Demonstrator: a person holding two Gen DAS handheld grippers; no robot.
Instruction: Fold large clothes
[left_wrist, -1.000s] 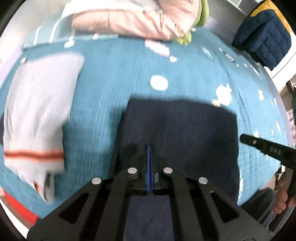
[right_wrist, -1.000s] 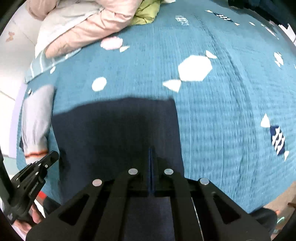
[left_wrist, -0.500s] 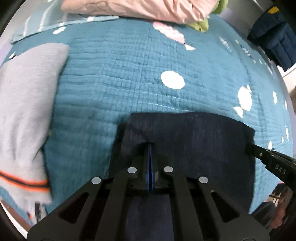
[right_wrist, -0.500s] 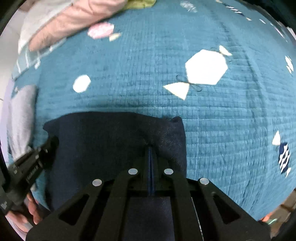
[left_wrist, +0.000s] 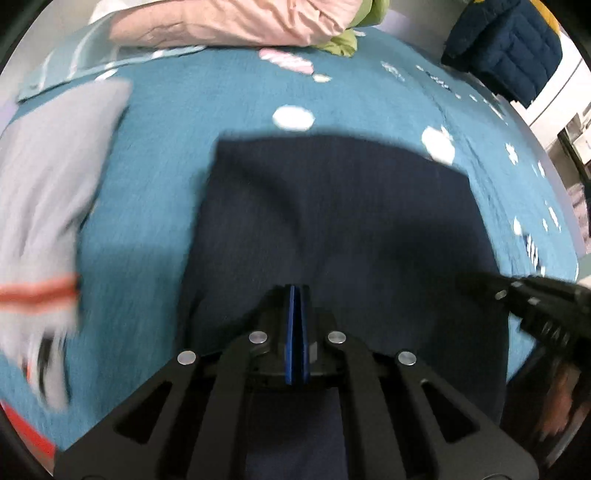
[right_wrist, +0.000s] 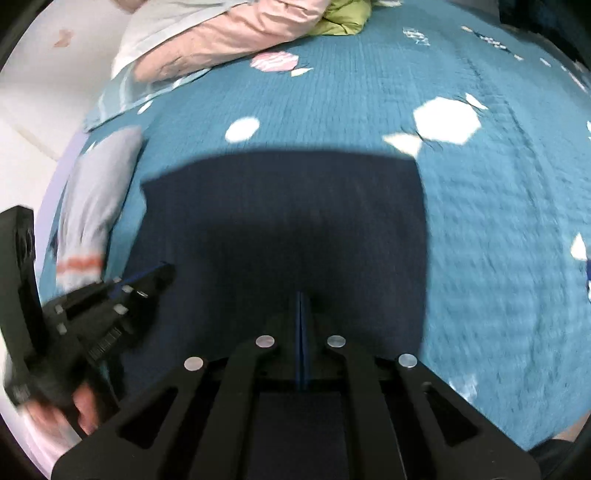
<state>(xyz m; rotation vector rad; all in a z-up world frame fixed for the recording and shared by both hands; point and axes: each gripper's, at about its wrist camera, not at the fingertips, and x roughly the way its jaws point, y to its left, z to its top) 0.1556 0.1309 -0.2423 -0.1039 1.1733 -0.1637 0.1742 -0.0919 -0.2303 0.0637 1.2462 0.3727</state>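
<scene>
A navy garment (left_wrist: 340, 221) lies spread flat on the teal bedspread (left_wrist: 155, 206), and its near part runs under both grippers. My left gripper (left_wrist: 295, 290) is shut on the cloth near its left side. My right gripper (right_wrist: 301, 295) is shut on the same navy garment (right_wrist: 288, 221) near its right side. Each view shows the other tool at the cloth's side: the right gripper (left_wrist: 517, 295) and the left gripper (right_wrist: 147, 277). Both views are blurred by motion.
A grey garment with an orange stripe (left_wrist: 48, 206) lies at the left of the bed. Pink bedding (left_wrist: 240, 22) and a green cloth (left_wrist: 340, 44) lie along the far edge. A navy quilted jacket (left_wrist: 506, 48) sits at the far right. A hand (right_wrist: 81, 406) holds the left tool.
Both grippers have drawn back toward the bed's near edge with the navy cloth pinched. More of the garment now lies stretched out ahead of them.
</scene>
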